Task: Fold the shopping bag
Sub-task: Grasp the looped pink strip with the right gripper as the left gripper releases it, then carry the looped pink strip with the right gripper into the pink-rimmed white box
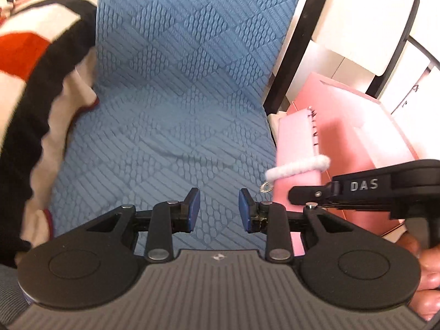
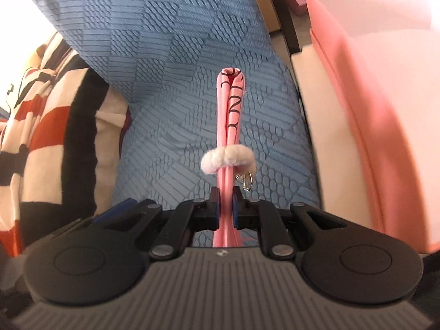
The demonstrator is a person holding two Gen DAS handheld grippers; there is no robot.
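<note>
The pink shopping bag is folded into a flat narrow strip with black lettering, bound by a white fuzzy band with a small metal ring beside it. My right gripper is shut on its near end and holds it edge-up above the blue textured cover. In the left wrist view the same folded bag stands to the right, with the right gripper clamped on it. My left gripper is open over the blue cover, nothing between its blue pads, left of the bag.
A red, black and white striped blanket lies along the left, also seen as blanket. A pink open box sits at the right on a white surface, with pink box behind the bag. A person's hand grips the right tool.
</note>
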